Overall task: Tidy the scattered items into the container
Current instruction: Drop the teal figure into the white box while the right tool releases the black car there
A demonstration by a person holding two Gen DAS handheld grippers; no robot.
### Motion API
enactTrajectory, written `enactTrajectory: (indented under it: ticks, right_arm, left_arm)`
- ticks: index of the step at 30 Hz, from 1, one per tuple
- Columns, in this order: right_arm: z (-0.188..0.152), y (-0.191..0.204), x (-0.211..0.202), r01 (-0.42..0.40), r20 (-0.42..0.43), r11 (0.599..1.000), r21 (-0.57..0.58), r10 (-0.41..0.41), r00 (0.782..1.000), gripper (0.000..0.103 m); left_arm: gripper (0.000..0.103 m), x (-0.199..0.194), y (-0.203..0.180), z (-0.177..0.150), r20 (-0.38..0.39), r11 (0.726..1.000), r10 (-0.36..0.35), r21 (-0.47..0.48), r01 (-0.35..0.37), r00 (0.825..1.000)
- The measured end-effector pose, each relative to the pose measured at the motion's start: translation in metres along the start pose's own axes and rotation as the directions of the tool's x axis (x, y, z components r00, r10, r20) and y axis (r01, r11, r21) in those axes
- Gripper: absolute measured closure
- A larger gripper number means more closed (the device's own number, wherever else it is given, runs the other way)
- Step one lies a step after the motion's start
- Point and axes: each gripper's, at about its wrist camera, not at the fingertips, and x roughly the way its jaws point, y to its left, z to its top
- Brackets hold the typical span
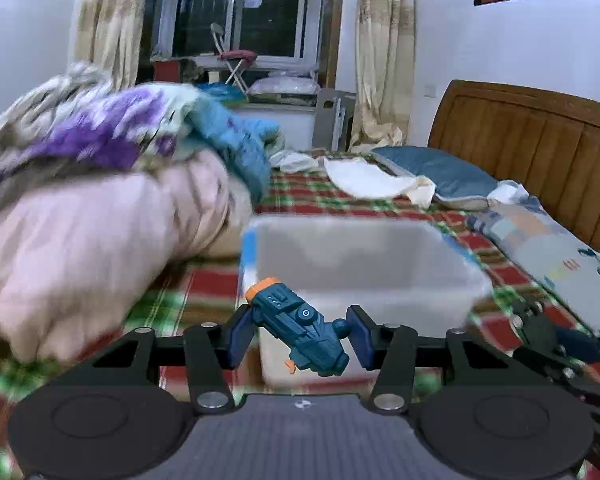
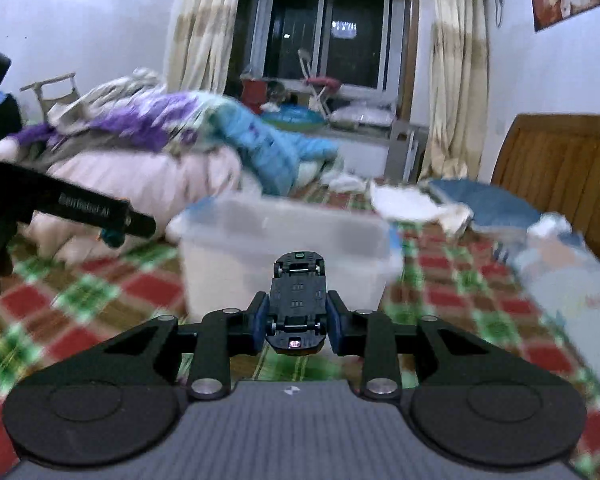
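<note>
My left gripper (image 1: 300,332) is shut on a teal toy blaster (image 1: 300,328) with an orange tip, held in the air just before the near wall of a clear plastic container (image 1: 380,280) on the plaid bed. My right gripper (image 2: 298,316) is shut on a black toy car (image 2: 298,296), held underside up in front of the same container (image 2: 260,256). The left gripper's arm (image 2: 80,208) shows at the left of the right wrist view. The right gripper (image 1: 548,336) shows at the right edge of the left wrist view.
A heap of pink, purple and blue quilts (image 1: 100,208) lies left of the container. Pillows (image 1: 440,172) and cloths lie behind it by the wooden headboard (image 1: 540,140). A patterned pillow (image 1: 560,256) lies to the right. The plaid bedcover (image 2: 80,300) surrounds the container.
</note>
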Motion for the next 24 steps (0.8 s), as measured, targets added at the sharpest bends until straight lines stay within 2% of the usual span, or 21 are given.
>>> enactTrajectory:
  ticks: [5, 9, 14, 22, 24]
  right_arm:
    - [0.036, -0.021, 0.054, 0.028, -0.026, 1.0, 0.003, -0.028, 0.999, 0.07]
    - [0.047, -0.035, 0.086, 0.04, -0.06, 0.999, 0.017, -0.039, 0.997, 0.069]
    - [0.044, -0.044, 0.113, 0.037, -0.111, 0.999, 0.031, -0.033, 0.993, 0.07]
    - [0.03, -0.047, 0.137, 0.019, -0.167, 0.999, 0.037, -0.012, 0.986, 0.069]
    - [0.03, -0.046, 0.14, 0.015, -0.176, 0.999, 0.037, -0.008, 0.984, 0.068]
  left_arm:
    - [0.049, 0.034, -0.016, 0.042, 0.028, 0.999, 0.018, 0.046, -0.019, 0.999]
    - [0.049, 0.064, -0.016, 0.055, -0.003, 0.999, 0.026, 0.029, -0.026, 1.0]
    - [0.049, 0.098, -0.015, 0.051, -0.055, 0.999, 0.032, 0.03, -0.03, 0.998]
    - [0.049, 0.124, -0.013, 0.039, -0.109, 0.998, 0.045, 0.039, -0.041, 0.993]
    - [0.044, 0.127, -0.013, 0.038, -0.119, 0.998, 0.052, 0.048, -0.046, 0.992]
